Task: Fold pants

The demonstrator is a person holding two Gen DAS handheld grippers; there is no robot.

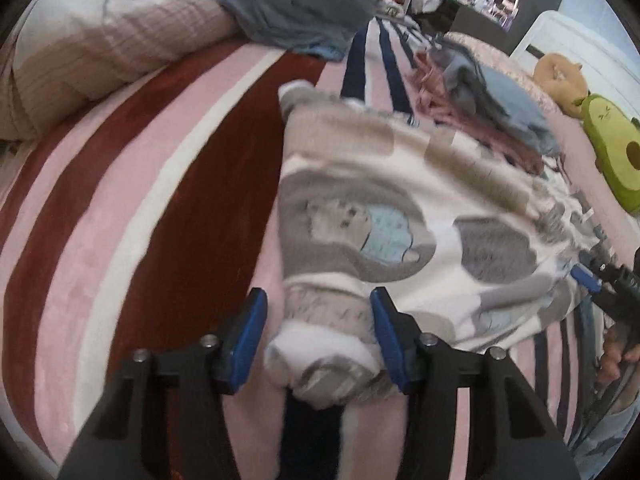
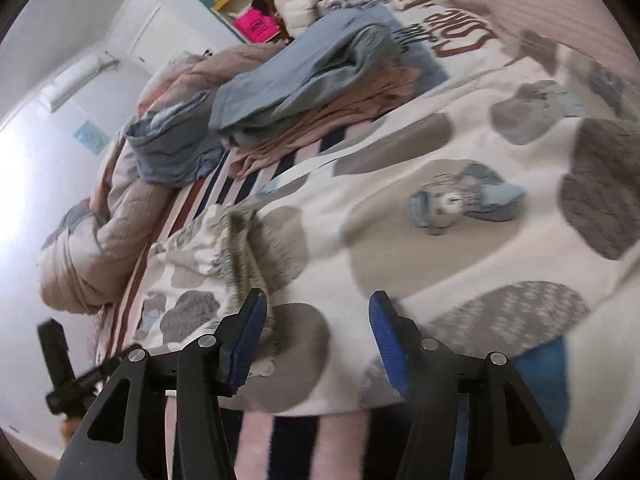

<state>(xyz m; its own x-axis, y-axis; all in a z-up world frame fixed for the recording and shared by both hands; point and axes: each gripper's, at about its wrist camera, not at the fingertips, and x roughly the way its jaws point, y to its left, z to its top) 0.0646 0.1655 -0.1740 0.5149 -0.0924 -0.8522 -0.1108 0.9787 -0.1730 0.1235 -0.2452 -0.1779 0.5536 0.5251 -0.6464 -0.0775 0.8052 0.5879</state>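
Note:
The pants (image 1: pixel 400 208) are white fleece with grey and beige blotches and small blue figures, lying on a striped bed cover (image 1: pixel 140 200). In the left wrist view my left gripper (image 1: pixel 318 344) is open, with a bunched cuff end of the pants (image 1: pixel 320 360) lying between its blue pads, which do not clamp it. In the right wrist view the pants (image 2: pixel 400 220) spread wide, and my right gripper (image 2: pixel 316 344) is open just above their near edge. The right gripper also shows at the far right of the left wrist view (image 1: pixel 592 280).
A pile of blue and pink clothes (image 1: pixel 492 116) lies behind the pants, also seen in the right wrist view (image 2: pixel 304 92). A rolled quilt (image 1: pixel 100 52) lies at the back left. An avocado plush toy (image 1: pixel 612 148) sits at the right. Shelves stand beyond the bed.

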